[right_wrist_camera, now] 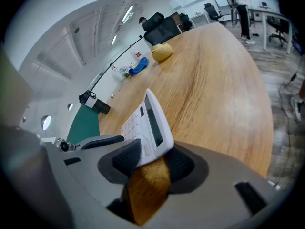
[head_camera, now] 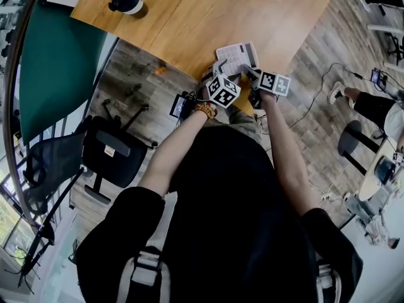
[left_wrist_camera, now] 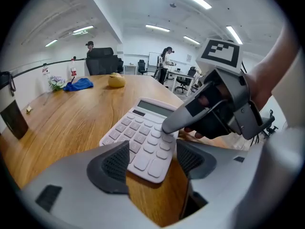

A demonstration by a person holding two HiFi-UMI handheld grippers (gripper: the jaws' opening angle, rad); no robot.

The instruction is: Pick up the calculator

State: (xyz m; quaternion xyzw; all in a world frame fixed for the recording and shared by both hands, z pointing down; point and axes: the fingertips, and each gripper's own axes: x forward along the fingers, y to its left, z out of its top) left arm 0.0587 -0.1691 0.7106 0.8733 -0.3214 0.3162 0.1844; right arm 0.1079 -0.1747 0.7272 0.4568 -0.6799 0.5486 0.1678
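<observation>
The calculator [head_camera: 237, 57] [left_wrist_camera: 143, 137] [right_wrist_camera: 150, 123] is found at the table's [head_camera: 189, 17] near edge, just ahead of both tongs. Its long axis is run approx. away from the person, display end farthest. The R gripper [head_camera: 250, 73] [left_wrist_camera: 172, 127] [right_wrist_camera: 152, 159] is clamped on its right long side, w/ one jaw laid on the keys. The L gripper [head_camera: 218, 69] [left_wrist_camera: 151, 159] is held wide apart, the near short end between its pads but not pressed. The lift is judged to be carried by the R side.
</observation>
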